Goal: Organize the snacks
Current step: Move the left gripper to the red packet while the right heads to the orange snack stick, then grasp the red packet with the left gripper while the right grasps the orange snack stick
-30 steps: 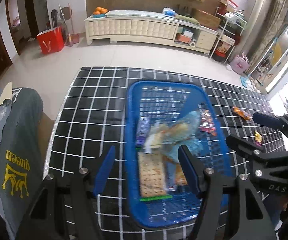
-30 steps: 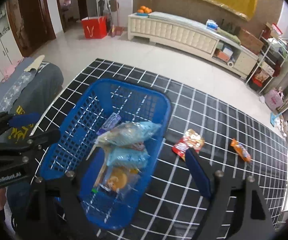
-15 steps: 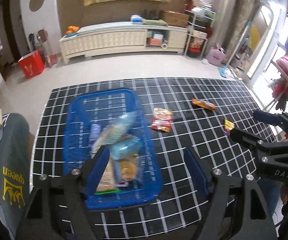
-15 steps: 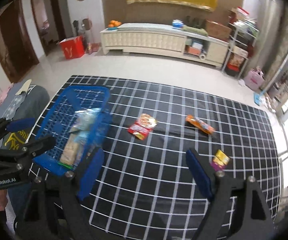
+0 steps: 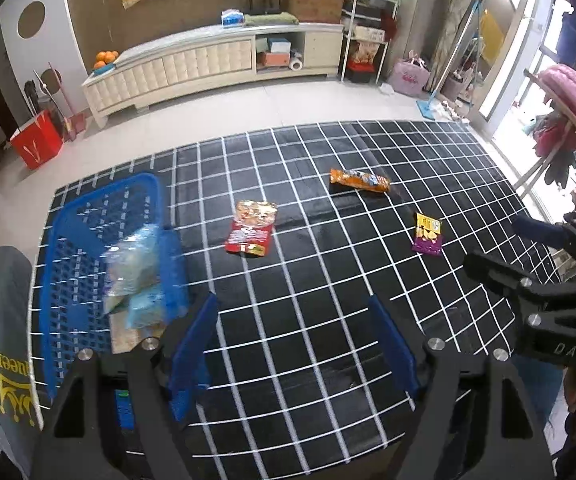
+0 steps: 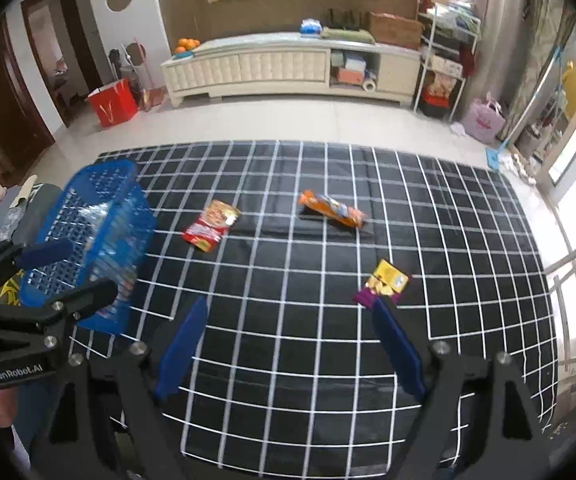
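**Both grippers empty above mat**

Left gripper (image 5: pixel 294 344) and right gripper (image 6: pixel 288 346): jaws spread, holding nothing. Blue basket (image 5: pixel 87 216) with bagged snacks at 9 o'clock. On checkered mat (image 6: pixel 328 360): red packet (image 6: pixel 210 227) at 11, orange packet (image 6: pixel 332 209) at 12, purple-yellow packet (image 6: pixel 384 282) at 1.

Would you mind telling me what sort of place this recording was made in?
Most likely a home living room: a long cream TV cabinet with oranges on it, a tiled floor, and a clothes rack by the window.
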